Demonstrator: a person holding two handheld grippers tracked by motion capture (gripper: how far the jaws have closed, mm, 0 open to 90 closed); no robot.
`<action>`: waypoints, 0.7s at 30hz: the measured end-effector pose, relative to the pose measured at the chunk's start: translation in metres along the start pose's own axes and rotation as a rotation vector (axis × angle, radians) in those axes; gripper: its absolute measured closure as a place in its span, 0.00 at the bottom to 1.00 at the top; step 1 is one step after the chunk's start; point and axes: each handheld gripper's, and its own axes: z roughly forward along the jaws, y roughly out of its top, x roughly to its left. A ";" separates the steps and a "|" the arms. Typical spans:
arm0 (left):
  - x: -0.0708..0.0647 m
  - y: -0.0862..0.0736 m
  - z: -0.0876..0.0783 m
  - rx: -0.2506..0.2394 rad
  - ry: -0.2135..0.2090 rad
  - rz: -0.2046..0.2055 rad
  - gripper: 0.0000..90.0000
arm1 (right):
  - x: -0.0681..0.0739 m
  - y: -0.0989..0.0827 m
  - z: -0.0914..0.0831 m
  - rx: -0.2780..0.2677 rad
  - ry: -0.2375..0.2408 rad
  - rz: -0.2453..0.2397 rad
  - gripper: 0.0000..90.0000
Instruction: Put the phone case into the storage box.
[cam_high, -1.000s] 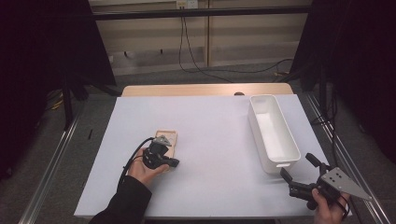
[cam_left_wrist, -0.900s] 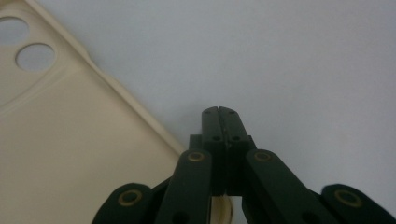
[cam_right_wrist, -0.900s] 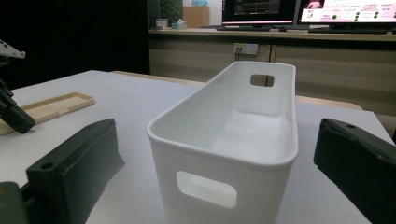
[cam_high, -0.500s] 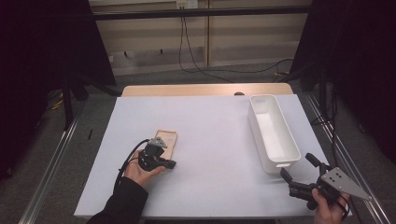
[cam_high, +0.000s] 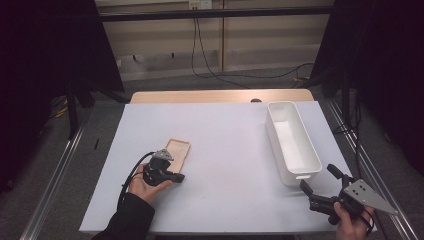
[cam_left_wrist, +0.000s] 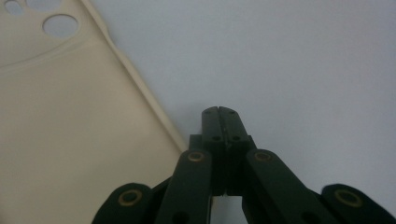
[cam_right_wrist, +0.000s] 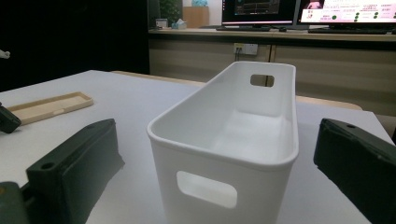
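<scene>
Case (cam_high: 177, 152) is lying beside closed left tongs (cam_left_wrist: 218, 111); right tongs (cam_high: 316, 181) are gaping wide near bin (cam_high: 292, 142), risking a nudge.

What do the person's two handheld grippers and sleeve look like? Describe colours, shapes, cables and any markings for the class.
The left gripper is black, with a black cable looping from it and a small grey plate on top. Its linked jaw arms carry brass-coloured rivets. The right gripper is also black, with blocky jaws and a grey three-cornered plate dotted with small holes. A dark sleeve covers the left forearm.
</scene>
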 end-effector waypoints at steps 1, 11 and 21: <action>0.000 -0.002 0.000 -0.011 -0.001 -0.007 1.00 | 0.000 0.000 0.000 0.000 0.000 0.000 0.00; 0.001 -0.003 -0.001 -0.022 -0.016 0.005 0.99 | 0.000 0.000 0.000 -0.002 0.001 0.000 0.00; -0.003 0.000 -0.009 -0.136 -0.019 0.027 0.93 | 0.000 0.000 0.001 -0.001 0.002 0.002 0.00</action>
